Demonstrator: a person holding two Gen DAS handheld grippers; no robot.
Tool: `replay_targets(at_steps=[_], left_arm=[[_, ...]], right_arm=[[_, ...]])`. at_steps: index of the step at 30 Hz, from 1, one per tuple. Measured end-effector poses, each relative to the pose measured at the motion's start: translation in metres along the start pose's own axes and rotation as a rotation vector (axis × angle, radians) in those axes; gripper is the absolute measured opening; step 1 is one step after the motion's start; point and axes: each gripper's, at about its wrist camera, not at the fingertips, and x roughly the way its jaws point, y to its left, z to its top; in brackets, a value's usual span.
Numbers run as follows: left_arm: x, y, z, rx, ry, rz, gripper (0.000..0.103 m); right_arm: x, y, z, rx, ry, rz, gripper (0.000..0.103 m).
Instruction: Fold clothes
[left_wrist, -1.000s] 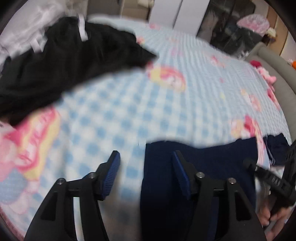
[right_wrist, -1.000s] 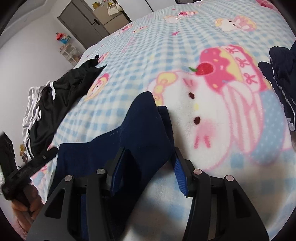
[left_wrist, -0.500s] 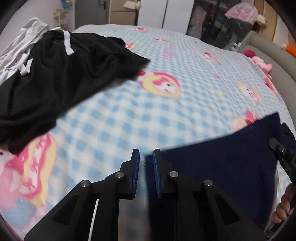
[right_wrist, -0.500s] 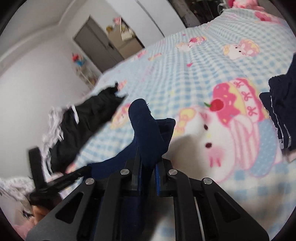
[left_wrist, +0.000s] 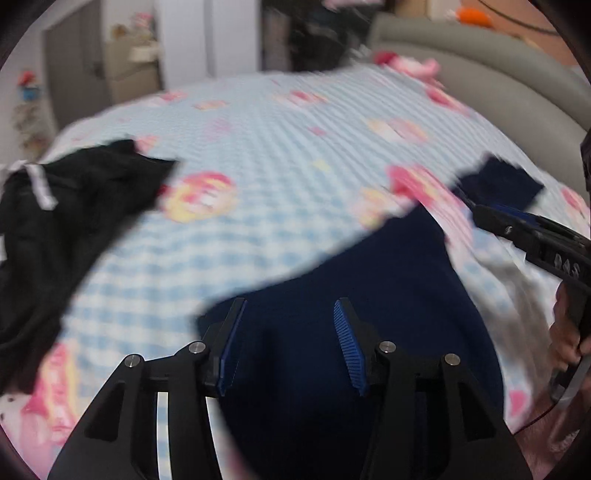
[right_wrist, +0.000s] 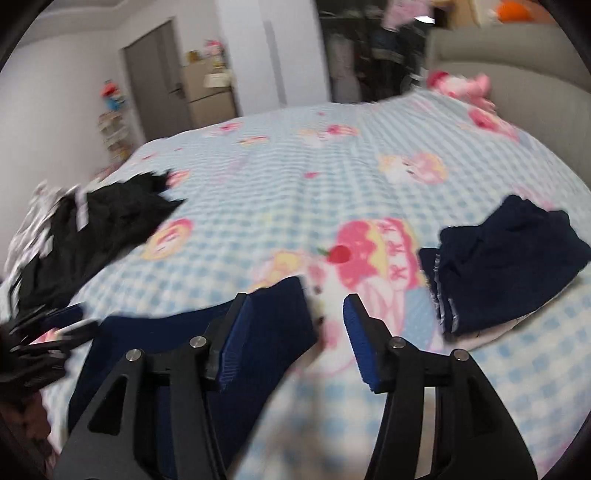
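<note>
garment in hand: navy garment (left_wrist: 369, 295), lying flat on the checked bedspread (left_wrist: 258, 147) at the near edge of the bed, one fold apparently made; a corner tapers away from me toward the strawberry cartoon print (right_wrist: 369, 251).
left gripper (left_wrist: 288, 332): jaws opening, pads clear of the cloth; navy fabric shows in the gap beneath but nothing is pinched. Released.
right gripper (right_wrist: 295, 328): jaws opening too; the navy corner sits by its left pad, not clamped as far as the blur allows. Released.
done: dark navy folded pile (right_wrist: 506, 258) just right of the strawberry print, looks finished, striped edge showing.
in progress: the navy piece looks roughly halved; judging by its width it needs at least one more fold before it can join the pile.
left to do: black garment with white stripe (left_wrist: 66, 229), crumpled well left of the print; grey-white clothes (right_wrist: 33, 218) beyond it, untouched.
estimate: roughly a third through; blur makes the count unsure.
risk: loose corner may flop open.
</note>
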Motion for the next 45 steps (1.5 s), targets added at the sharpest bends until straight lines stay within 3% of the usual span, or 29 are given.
replay_targets(at_steps=[2,4,6,8,10,13,16,19,22,27,31,34,37,39,45], left_arm=[[0.02,-0.007,-0.011,0.007,0.076,-0.006,0.05],[0.035,-0.004,-0.024,0.026,0.133,0.063,0.051],[0.035,0.004,-0.034,0.023,0.142,0.097,0.052],[0.021,0.018,-0.036,-0.025,0.136,0.126,0.051],[0.0,0.033,-0.038,-0.079,0.107,0.121,0.051],[-0.03,0.037,-0.044,-0.118,0.025,0.022,0.051],[-0.034,0.016,-0.048,-0.073,-0.006,-0.031,0.052],[-0.01,-0.001,-0.054,-0.031,0.08,0.009,0.053],[-0.003,0.005,-0.06,-0.032,0.109,0.047,0.054],[-0.017,0.035,-0.067,-0.106,0.091,0.104,0.058],[-0.035,0.046,-0.079,-0.232,0.015,-0.04,0.056],[-0.043,0.026,-0.079,-0.171,-0.017,-0.105,0.056],[-0.036,0.014,-0.078,-0.104,0.023,-0.055,0.058],[-0.032,0.019,-0.079,-0.11,0.049,-0.042,0.058],[-0.038,0.038,-0.087,-0.16,0.063,-0.053,0.059]], right_arm=[[0.009,0.011,-0.016,-0.001,0.094,0.047,0.054],[0.026,0.025,-0.033,-0.03,0.203,0.057,0.054],[0.042,0.037,-0.045,-0.119,0.271,0.003,0.051],[0.048,0.037,-0.05,-0.155,0.292,-0.032,0.055],[0.036,0.026,-0.047,-0.087,0.275,-0.018,0.056],[0.008,0.026,-0.049,-0.048,0.191,-0.04,0.056],[-0.011,0.048,-0.062,-0.041,0.144,-0.011,0.056],[-0.008,0.069,-0.077,-0.081,0.181,-0.008,0.056],[0.002,0.076,-0.09,-0.163,0.223,-0.075,0.056],[-0.011,0.047,-0.095,-0.029,0.224,-0.038,0.056],[-0.024,0.036,-0.091,0.073,0.162,0.039,0.056],[-0.03,0.045,-0.09,0.053,0.13,0.059,0.057],[-0.022,0.057,-0.097,-0.01,0.185,0.008,0.057],[-0.015,0.057,-0.106,-0.031,0.231,-0.039,0.057],[-0.037,0.037,-0.112,0.022,0.191,-0.053,0.059]])
